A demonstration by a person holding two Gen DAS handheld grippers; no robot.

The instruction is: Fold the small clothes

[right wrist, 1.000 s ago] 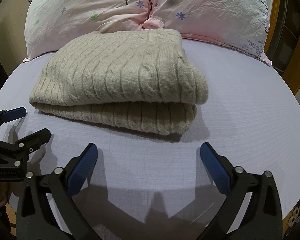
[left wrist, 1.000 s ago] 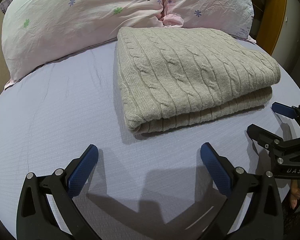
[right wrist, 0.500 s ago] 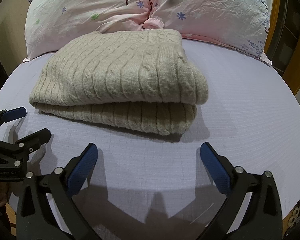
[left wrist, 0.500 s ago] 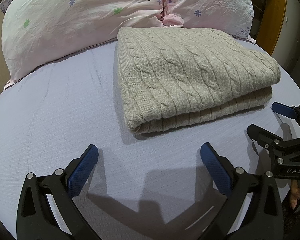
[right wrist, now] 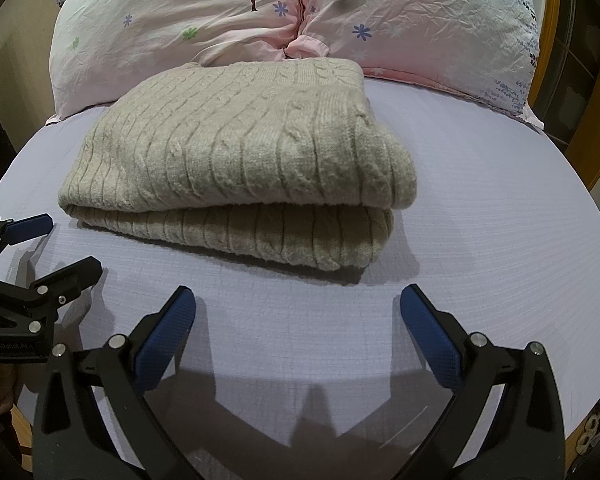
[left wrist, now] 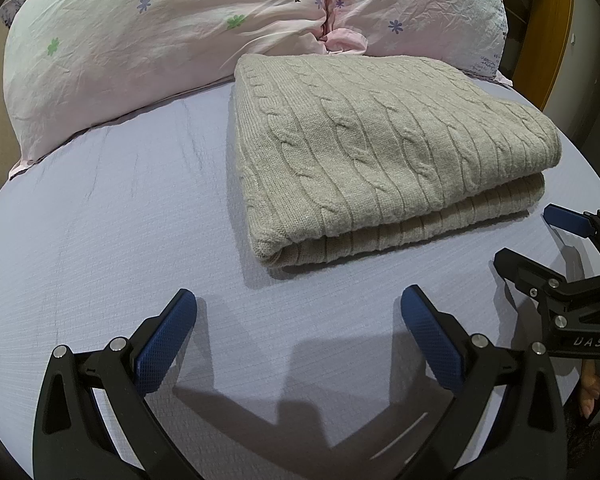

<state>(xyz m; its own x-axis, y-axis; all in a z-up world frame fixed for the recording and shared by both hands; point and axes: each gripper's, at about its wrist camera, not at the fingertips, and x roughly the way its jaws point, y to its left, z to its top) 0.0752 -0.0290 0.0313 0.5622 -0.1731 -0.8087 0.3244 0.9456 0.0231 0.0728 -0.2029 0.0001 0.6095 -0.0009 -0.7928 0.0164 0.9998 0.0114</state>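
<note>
A beige cable-knit sweater [left wrist: 380,152] lies folded in a neat stacked rectangle on the lavender bed sheet [left wrist: 120,220]; it also shows in the right wrist view [right wrist: 240,168]. My left gripper [left wrist: 298,304] is open and empty, hovering over the sheet just in front of the sweater's left corner. My right gripper [right wrist: 298,304] is open and empty in front of the sweater's right end. Each gripper shows at the edge of the other's view: the right one [left wrist: 540,236] and the left one [right wrist: 64,248].
Two pink floral pillows [left wrist: 160,40] [right wrist: 420,28] lie behind the sweater at the head of the bed. A wooden frame [left wrist: 548,32] stands at the right. The sheet's front edge drops off near the grippers.
</note>
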